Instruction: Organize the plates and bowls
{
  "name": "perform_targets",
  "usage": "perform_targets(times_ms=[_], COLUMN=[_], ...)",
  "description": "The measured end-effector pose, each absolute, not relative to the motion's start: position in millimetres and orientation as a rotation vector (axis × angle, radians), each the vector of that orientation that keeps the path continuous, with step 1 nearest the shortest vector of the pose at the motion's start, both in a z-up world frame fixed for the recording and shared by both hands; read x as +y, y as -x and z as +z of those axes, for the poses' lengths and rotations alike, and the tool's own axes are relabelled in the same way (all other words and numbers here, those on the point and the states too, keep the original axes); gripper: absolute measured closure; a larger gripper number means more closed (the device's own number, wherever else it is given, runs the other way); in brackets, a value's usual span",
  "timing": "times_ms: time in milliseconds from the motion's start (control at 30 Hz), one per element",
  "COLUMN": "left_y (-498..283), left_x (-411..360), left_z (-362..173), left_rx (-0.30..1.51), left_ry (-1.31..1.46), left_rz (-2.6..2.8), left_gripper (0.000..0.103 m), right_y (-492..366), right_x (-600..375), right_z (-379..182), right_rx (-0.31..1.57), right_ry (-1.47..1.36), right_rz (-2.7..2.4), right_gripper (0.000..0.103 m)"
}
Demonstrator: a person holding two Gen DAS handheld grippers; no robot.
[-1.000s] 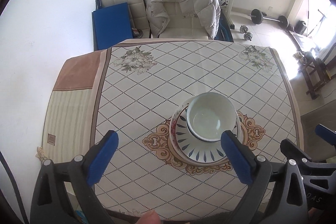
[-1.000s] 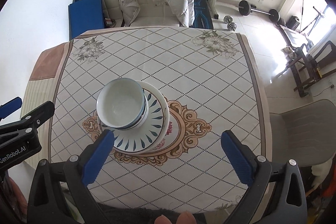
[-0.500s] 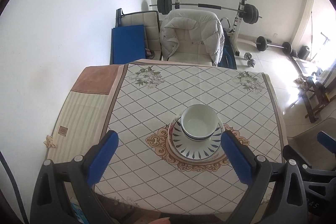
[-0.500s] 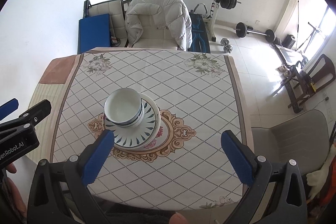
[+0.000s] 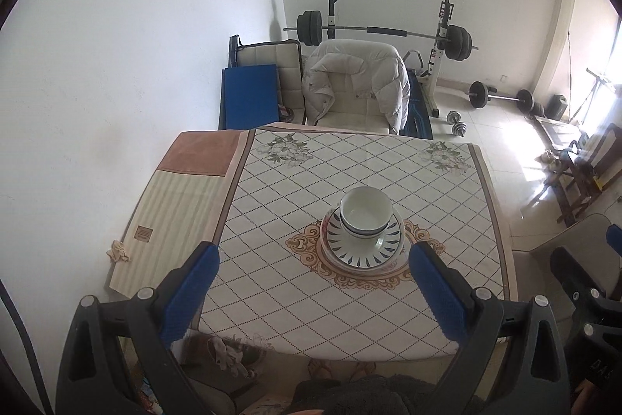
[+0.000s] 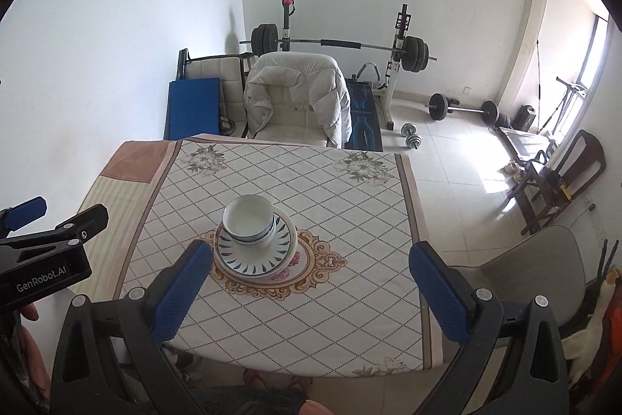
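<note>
White bowls (image 5: 365, 214) (image 6: 250, 220) with blue rims sit nested on a stack of plates (image 5: 363, 255) (image 6: 254, 259), the top one with blue leaf marks, near the middle of the table (image 5: 311, 181) (image 6: 330, 201). My left gripper (image 5: 313, 292) hangs open, high above and back from the table's near edge, with nothing between its blue pads. My right gripper (image 6: 309, 292) is open and empty too, at about the same height. The left gripper's body (image 6: 42, 259) shows at the left edge of the right wrist view.
A diamond-pattern cloth covers the table. A chair with a white padded jacket (image 5: 355, 84) stands behind the far edge. A blue mat (image 5: 248, 96), a barbell rack (image 5: 385, 34) and dumbbells lie beyond. A grey chair (image 6: 536, 271) stands to the right.
Both grippers have pulled up and back from the stack, so the table looks smaller and the room fills more of each view. The bowls and plates have stayed in place.
</note>
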State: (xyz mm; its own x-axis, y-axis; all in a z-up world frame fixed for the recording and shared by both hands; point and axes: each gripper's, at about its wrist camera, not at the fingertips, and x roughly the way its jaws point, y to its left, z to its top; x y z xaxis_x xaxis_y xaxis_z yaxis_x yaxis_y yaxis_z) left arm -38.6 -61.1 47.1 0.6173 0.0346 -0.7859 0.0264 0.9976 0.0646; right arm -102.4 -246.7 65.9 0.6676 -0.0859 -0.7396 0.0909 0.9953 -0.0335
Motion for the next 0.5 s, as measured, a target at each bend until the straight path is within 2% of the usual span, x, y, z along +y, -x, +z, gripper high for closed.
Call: perform_targets(times_ms=[500], left_y=[67], left_x=[-51], left_z=[55], left_rx=[0.865], left_ry=[-0.068], left_rz=[-0.017], left_gripper=[0.003], right_y=[136], right_x=[-238], right_z=[92], right_rx=[0.783], right_ry=[0.007], right_rz=[-0.18], right_gripper=[0.0])
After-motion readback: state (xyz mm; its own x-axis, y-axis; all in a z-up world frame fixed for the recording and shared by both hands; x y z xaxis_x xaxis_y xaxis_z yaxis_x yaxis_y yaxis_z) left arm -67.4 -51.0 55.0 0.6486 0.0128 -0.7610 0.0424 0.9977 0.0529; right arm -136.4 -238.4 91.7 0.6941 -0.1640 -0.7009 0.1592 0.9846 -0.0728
